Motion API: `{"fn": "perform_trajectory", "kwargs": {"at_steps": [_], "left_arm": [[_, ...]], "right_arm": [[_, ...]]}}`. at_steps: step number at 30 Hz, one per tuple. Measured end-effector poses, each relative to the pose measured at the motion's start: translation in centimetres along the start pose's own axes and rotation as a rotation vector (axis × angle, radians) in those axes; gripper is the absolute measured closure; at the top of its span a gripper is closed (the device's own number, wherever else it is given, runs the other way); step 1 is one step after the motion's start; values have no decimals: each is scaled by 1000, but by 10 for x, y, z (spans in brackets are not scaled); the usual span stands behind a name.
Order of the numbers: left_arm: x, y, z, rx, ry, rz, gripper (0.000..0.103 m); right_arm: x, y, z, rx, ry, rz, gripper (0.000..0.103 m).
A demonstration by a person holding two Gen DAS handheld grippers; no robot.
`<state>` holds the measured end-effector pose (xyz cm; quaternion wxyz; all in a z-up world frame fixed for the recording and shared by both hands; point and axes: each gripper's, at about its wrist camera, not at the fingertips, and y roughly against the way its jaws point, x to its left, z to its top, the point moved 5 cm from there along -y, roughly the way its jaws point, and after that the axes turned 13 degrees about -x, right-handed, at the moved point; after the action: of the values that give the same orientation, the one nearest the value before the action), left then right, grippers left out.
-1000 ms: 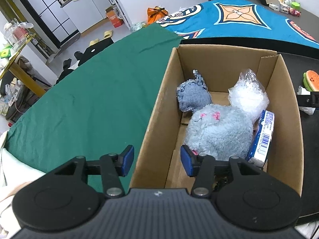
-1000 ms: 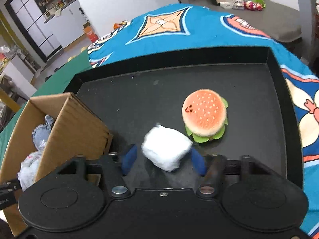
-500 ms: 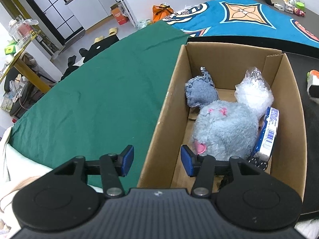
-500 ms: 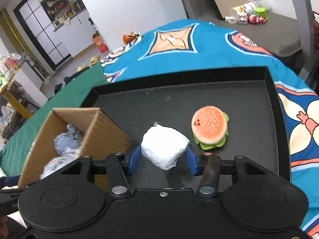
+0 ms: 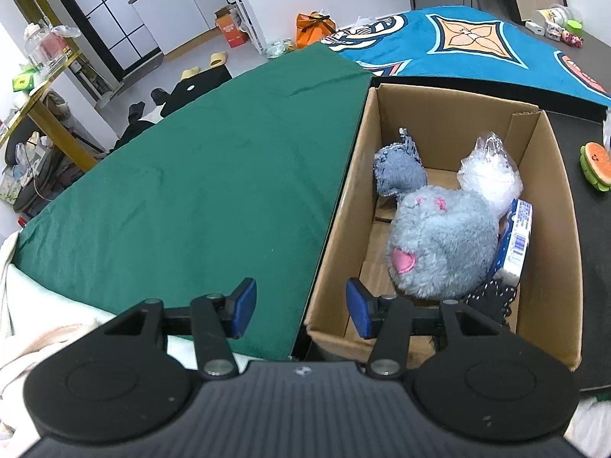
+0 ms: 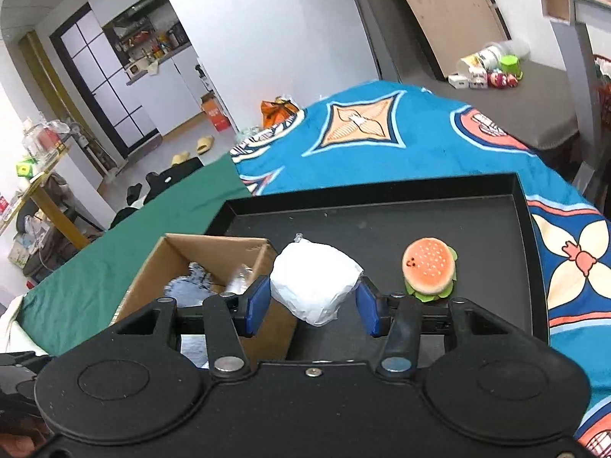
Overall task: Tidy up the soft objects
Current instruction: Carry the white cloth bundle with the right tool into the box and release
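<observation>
My right gripper (image 6: 313, 307) is shut on a white soft bundle (image 6: 315, 280) and holds it in the air above the black tray (image 6: 382, 192), beside the cardboard box (image 6: 214, 246). A burger plush (image 6: 429, 267) lies on the tray to the right. In the left wrist view the box (image 5: 550, 229) holds a grey plush (image 5: 439, 244), a blue-grey cloth toy (image 5: 401, 168), a clear plastic bag (image 5: 490, 175) and a blue-white packet (image 5: 517, 236). My left gripper (image 5: 301, 307) hangs open over the box's near left corner, gripping nothing. The burger plush (image 5: 595, 164) shows at the right edge.
A green cloth (image 5: 210, 191) covers the table left of the box, and a blue patterned cloth (image 6: 382, 145) lies beyond the tray. A black dotted item (image 5: 492, 301) sits in the box's near end. Small bottles and toys (image 6: 492, 68) stand on a far grey surface.
My right gripper has risen with the white bundle, lifting it off the tray floor and nearer the box. The left gripper has shifted slightly; its jaws stay the same width.
</observation>
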<state>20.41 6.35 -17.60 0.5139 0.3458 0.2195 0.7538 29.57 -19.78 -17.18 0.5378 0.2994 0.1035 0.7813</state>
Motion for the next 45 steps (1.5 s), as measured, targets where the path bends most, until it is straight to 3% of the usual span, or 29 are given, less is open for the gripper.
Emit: {"fn": "perform_trajectory", "kwargs": {"at_steps": [11, 25, 28, 33, 35, 45], "left_arm": [[7, 8, -1, -12, 24, -68, 53], [16, 9, -8, -53, 99, -125, 54], [20, 7, -9, -55, 130, -139, 59], [20, 6, -10, -64, 149, -156, 84], [19, 6, -10, -70, 150, -172, 88], [23, 4, -11, -81, 194, -218, 93]], "right_arm": [[31, 21, 5, -37, 50, 34, 55], [77, 28, -7, 6, 113, 131, 55], [87, 27, -13, 27, 122, 153, 55], [103, 26, -25, 59, 141, 187, 55], [107, 25, -28, 68, 148, 198, 55], [120, 16, -39, 124, 111, 245, 52]]}}
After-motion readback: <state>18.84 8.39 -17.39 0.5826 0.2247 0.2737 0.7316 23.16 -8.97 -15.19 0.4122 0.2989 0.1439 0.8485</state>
